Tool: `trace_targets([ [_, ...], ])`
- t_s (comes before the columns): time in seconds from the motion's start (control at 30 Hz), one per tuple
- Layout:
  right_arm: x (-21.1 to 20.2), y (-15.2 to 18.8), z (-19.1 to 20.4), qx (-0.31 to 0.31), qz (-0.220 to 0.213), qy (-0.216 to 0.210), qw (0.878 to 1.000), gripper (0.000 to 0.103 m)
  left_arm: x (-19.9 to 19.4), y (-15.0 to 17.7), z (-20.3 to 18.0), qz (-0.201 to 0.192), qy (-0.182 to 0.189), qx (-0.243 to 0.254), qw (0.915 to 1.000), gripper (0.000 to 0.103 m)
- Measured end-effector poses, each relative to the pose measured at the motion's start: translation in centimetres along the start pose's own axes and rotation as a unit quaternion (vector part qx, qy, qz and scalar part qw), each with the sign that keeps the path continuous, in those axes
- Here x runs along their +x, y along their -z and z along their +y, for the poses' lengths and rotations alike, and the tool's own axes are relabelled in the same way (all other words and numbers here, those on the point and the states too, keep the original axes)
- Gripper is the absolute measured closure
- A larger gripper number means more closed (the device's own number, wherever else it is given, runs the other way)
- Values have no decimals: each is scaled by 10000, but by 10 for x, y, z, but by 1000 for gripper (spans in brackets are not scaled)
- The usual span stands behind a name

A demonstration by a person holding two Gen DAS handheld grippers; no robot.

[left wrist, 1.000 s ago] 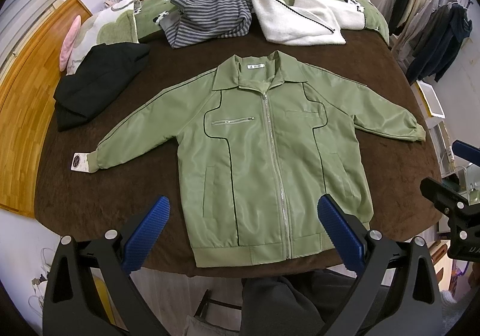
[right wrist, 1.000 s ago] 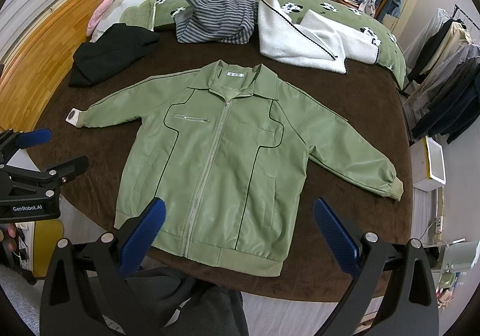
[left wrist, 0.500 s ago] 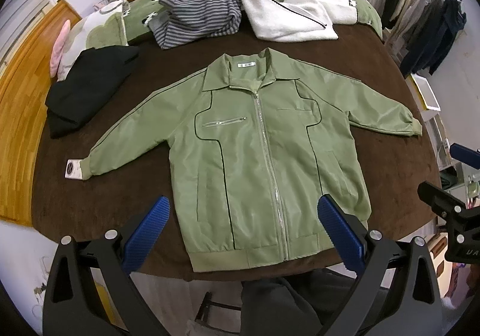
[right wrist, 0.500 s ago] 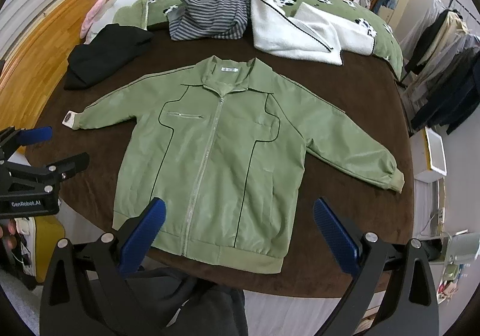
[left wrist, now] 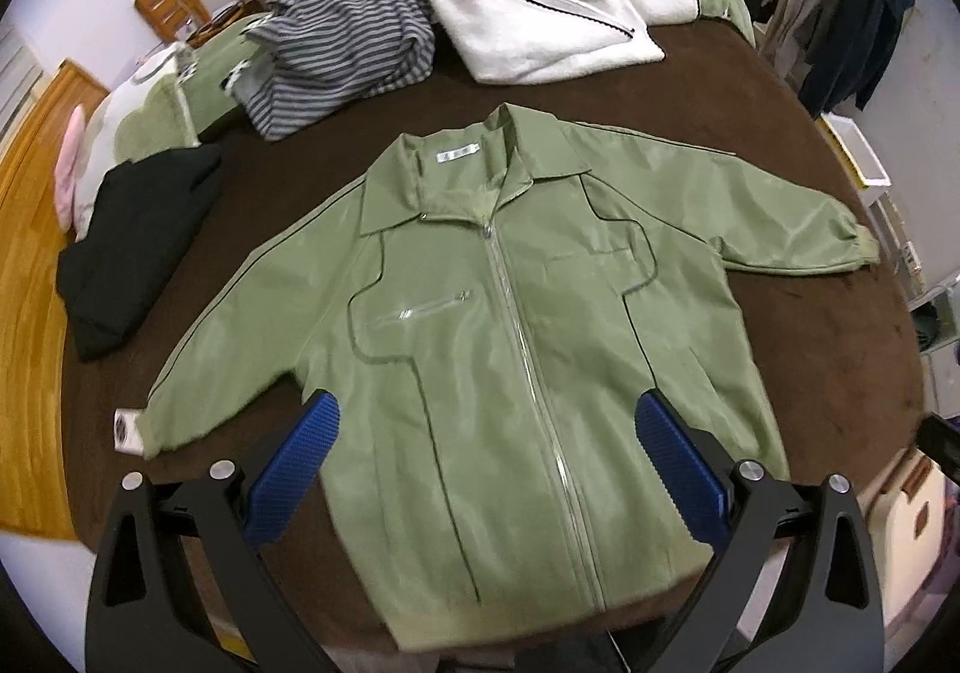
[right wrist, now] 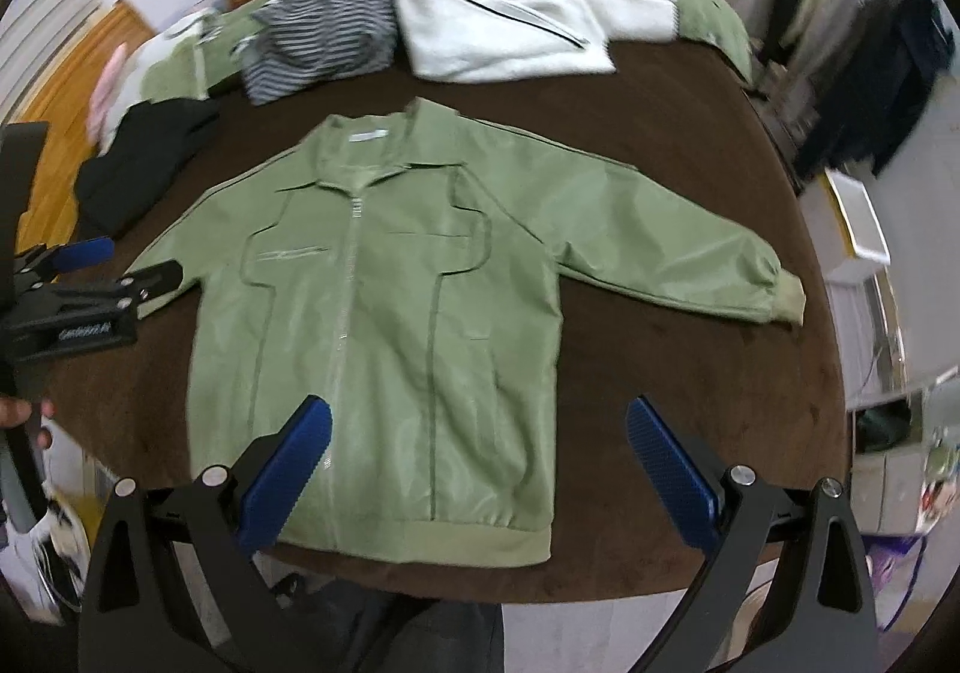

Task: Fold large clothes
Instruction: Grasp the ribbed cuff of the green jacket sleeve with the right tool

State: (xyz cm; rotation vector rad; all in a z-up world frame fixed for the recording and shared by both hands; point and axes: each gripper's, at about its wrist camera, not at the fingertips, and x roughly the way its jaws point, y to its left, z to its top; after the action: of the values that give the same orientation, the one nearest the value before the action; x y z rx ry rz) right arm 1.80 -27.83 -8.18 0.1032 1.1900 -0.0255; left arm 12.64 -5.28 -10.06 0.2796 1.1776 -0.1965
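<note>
Lying flat, zipped and face up on the brown bed (left wrist: 750, 90), sleeves spread left and right, the jacket (left wrist: 480, 349) is ready for folding; left gripper (left wrist: 486, 460) and right gripper (right wrist: 477, 460) hover wide and empty above its near hem.

A jacket (left wrist: 516, 349) lies spread at frame centre on a bed (left wrist: 840, 325); three garments sit behind it, along the upper frame.
</note>
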Motion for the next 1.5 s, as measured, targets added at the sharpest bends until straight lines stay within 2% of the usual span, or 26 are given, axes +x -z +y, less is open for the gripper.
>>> trace_targets([
  [0.13,48,6,-29,237,173,115,9995,6,62,-16,-9,23,-37,-106,9999,6],
  [0.2,67,11,-41,322,102,175,9993,6,98,-25,-9,-122,61,-363,9992,6],
  [0.3,101,18,-59,480,36,225,9986,6,157,-38,-12,-261,15,-537,9982,6],
  [0.43,155,25,-89,748,-115,277,9967,6,213,-54,-15,-606,-89,-712,9956,6],
  [0.5,174,24,-98,838,-103,293,9960,6,235,-62,-15,-746,29,-819,9938,6],
  [0.63,203,20,-113,967,-220,396,9943,6,268,-73,-14,-949,161,-992,9904,6],
  [0.77,213,12,-127,1121,-424,448,9918,6,308,-72,-15,-664,207,-1078,9917,6],
  [0.87,219,5,-146,1255,-589,446,9893,6,316,-66,-21,-756,62,-962,9925,5],
  [1.0,226,-4,-186,1611,-765,303,9835,6,316,-66,-21,-748,66,-985,9923,5],
  [1.07,227,-10,-214,1869,-985,21,9774,6,317,-66,-21,-739,85,-985,9923,5],
  [1.1,225,-11,-229,2009,-1191,-123,9723,6,317,-66,-21,-740,84,-975,9924,5],
  [1.13,224,-12,-241,2149,-1270,-151,9682,6,318,-66,-21,-739,80,-964,9926,5],
  [1.17,225,-14,-260,2395,-1332,-359,9611,6,318,-66,-20,-739,76,-956,9926,5],
  [1.23,229,-13,-302,2941,-1503,-629,9418,6,318,-66,-20,-735,68,-954,9927,5],
  [1.33,234,-5,-347,3575,-1658,-671,9166,6,318,-66,-20,-759,47,-958,9925,5],
  [1.4,238,3,-382,4100,-1756,-771,8917,6,319,-65,-21,-758,34,-953,9926,5],
  [1.5,245,10,-408,4472,-1808,-710,8731,6,319,-65,-22,-768,24,-947,9925,5],
])
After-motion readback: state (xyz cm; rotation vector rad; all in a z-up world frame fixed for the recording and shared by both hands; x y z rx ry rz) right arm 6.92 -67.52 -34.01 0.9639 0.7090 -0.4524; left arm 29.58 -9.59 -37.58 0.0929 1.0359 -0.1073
